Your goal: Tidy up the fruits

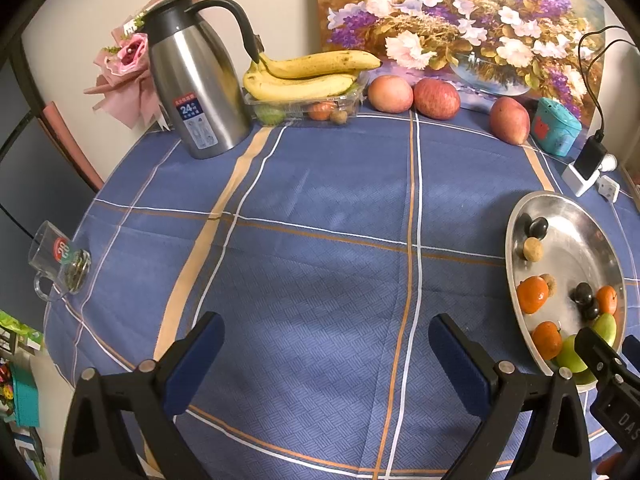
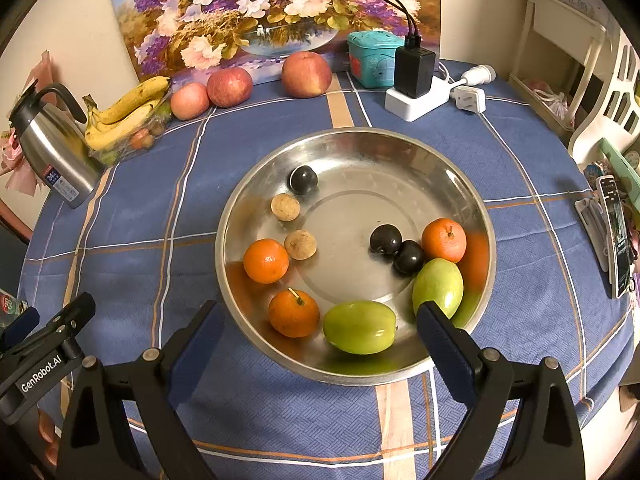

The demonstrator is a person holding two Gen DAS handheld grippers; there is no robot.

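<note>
A steel bowl point(image 2: 452, 176) on the blue tablecloth holds three oranges point(image 2: 265, 261), two green fruits point(image 2: 359, 327), three dark plums point(image 2: 385, 239) and two small brown fruits point(image 2: 300, 244). My right gripper point(image 2: 320, 320) is open and empty, its fingers straddling the bowl's near rim. The bowl also shows at the right of the left wrist view point(image 1: 568, 220). My left gripper point(image 1: 326, 332) is open and empty above bare cloth. Bananas point(image 1: 308, 74) lie on a clear tray point(image 1: 348, 100) with small fruits. Three apples point(image 1: 436, 98) sit at the table's back.
A steel thermos jug point(image 1: 196, 92) stands back left beside pink flowers point(image 1: 128, 54). A glass mug point(image 1: 60, 264) is at the left edge. A teal box point(image 2: 370, 58), power strip with charger point(image 2: 416, 92) and a phone point(image 2: 614, 232) are on the right. A flower painting point(image 2: 260, 8) leans behind.
</note>
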